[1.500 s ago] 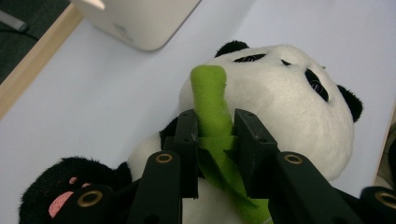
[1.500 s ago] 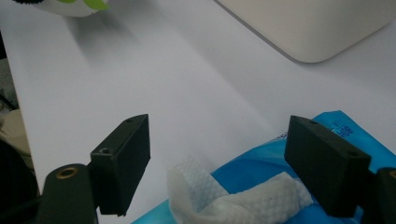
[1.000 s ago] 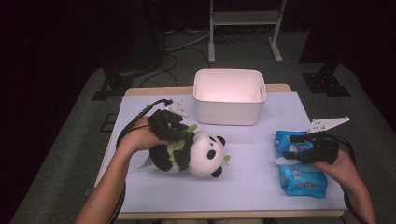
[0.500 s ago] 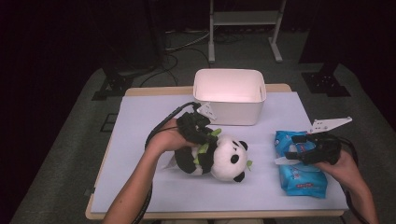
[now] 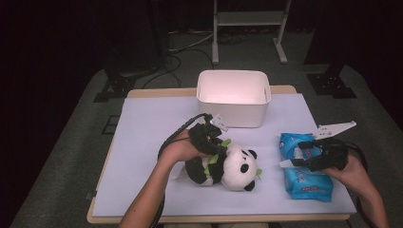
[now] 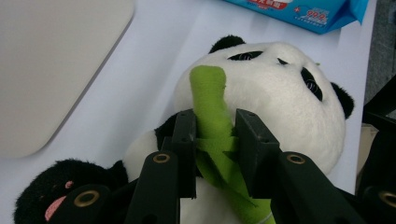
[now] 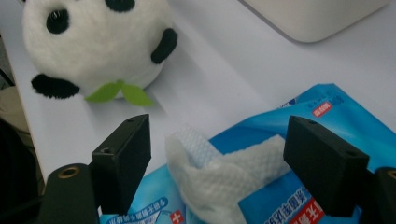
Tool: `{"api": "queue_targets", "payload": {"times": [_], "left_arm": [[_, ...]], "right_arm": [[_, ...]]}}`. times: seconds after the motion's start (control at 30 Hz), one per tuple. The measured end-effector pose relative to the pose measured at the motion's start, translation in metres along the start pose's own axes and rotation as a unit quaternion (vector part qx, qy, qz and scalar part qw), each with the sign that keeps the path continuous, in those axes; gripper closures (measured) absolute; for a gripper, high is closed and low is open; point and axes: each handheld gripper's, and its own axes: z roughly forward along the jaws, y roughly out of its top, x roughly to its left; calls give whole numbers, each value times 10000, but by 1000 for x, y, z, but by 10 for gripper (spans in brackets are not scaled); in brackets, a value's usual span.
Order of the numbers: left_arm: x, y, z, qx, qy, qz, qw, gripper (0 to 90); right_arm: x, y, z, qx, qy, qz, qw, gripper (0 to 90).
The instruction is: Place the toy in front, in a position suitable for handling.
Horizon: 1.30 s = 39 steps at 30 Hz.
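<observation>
The left hand-held gripper (image 6: 215, 140) is clamped on the green bamboo stalk (image 6: 212, 112) of the plush panda (image 5: 223, 166), which lies on its side on the counter (image 5: 152, 123) just in front of the white bin (image 5: 234, 97). The right hand-held gripper (image 7: 219, 163) stands wide, its jaws on either side of a white wipe (image 7: 219, 175) sticking out of a blue wipes pack (image 7: 322, 121), not pressing it. A second blue pack (image 5: 304, 183) lies beside the first.

The panda (image 6: 261, 88) is fuzzy plush, its green stalk (image 6: 212, 116) matt felt. The packs (image 7: 299, 154) are glossy blue plastic film, with an embossed white wipe (image 7: 224, 172) sticking out. The bin (image 5: 234, 97) looks like smooth matt white plastic, and the table cover (image 5: 142, 137) is plain and matt.
</observation>
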Motion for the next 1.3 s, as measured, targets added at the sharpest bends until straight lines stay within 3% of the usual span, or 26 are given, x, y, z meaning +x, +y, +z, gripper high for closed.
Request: {"api": "queue_targets", "payload": {"times": [0.13,0.23,0.33,0.43,0.47,0.53,0.6,0.7,0.9,1.3], "left_arm": [[2,-9,-1,-69,-41,-90,9999,675],[4,-14,-2,-234,-154,-160,9995,647],[4,-16,-8,-372,-252,-176,9988,574],[4,-18,-12,-434,-219,-173,9987,549],[5,-22,-17,-471,-180,-156,9986,537],[5,-25,-19,-473,-178,-164,9986,529],[6,-31,-22,-495,-123,-198,9985,501],[8,-45,-28,-620,-80,-318,9975,478],[9,-62,-35,-776,-142,-331,9963,455],[6,-77,-36,-872,-176,-337,9955,419]], "right_arm": [[3,-5,-4,158,-32,-134,9998,234],[6,-7,-7,208,-52,-220,9995,292],[9,-6,-3,428,-176,-360,9983,366],[10,-5,1,591,-227,-444,9970,434],[12,-4,4,680,-362,-538,9956,500],[12,-4,5,712,-401,-555,9951,531],[12,-2,5,765,-481,-531,9945,661],[11,-1,3,818,-495,-482,9942,741],[7,0,-1,739,-451,-291,9958,799],[3,3,-13,436,-283,-133,9986,810]]}}
